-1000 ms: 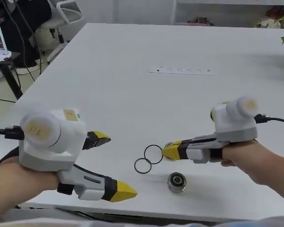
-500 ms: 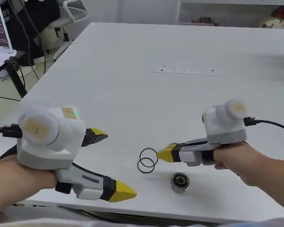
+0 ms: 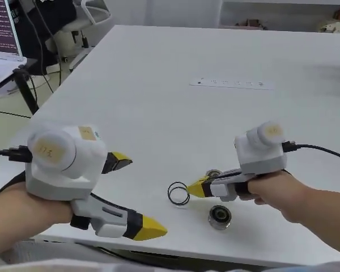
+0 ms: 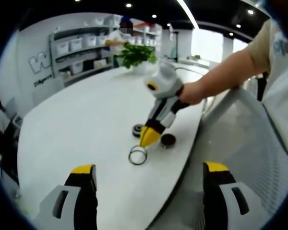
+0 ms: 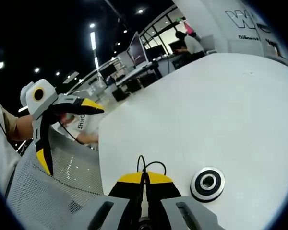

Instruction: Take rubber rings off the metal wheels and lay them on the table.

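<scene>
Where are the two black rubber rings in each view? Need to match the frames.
Head view: rubber rings lie on the table, lower centre, just left of the right gripper.
Left gripper view: rings at centre, just below that gripper.
Right gripper view: rings at bottom centre, just past its own shut jaws, partly hidden.
Shared landmark: the right gripper's yellow end, beside the rings in every view.

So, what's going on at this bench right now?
A person holds a gripper in each hand over a white table. The right gripper, jaws shut, has its tip at two black rubber rings lying on the table; whether it pinches one is unclear. A metal wheel sits just beside, another behind the gripper. The left gripper is open and holds nothing.
</scene>
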A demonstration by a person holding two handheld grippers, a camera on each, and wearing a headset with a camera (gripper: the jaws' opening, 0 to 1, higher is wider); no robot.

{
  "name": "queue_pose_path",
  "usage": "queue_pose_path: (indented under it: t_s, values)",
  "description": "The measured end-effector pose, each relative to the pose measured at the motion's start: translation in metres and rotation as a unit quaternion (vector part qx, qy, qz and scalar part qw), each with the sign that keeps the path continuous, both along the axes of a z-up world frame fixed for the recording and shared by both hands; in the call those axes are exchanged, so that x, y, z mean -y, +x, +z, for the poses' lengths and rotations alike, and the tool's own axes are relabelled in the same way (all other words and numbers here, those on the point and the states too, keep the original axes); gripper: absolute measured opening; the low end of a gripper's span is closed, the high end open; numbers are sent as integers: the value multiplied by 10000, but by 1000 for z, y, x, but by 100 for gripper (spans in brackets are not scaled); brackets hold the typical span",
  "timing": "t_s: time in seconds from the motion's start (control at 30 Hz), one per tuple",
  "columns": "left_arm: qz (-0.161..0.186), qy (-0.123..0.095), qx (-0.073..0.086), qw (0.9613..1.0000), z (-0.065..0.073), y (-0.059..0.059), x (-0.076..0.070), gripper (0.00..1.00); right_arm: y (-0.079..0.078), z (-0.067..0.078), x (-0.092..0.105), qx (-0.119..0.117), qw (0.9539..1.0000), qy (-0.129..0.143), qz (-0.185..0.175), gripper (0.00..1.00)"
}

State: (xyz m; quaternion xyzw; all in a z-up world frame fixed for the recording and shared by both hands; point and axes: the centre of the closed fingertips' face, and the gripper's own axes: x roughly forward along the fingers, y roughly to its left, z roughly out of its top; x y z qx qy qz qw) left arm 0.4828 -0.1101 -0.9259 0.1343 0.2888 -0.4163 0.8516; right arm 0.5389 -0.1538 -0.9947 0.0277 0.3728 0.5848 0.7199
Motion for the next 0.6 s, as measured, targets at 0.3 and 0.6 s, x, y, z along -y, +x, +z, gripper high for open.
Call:
queue_pose_path:
  t_s: [0.3,0.6]
  values:
    - [-7,27,-6,10000,0,-2,1,93,5,-9,1,-103,9998,-73,-142,0]
    - [4,36,-35,10000,-2,-2,1,93,9,-17,2,-179,9993,-160,-288,0]
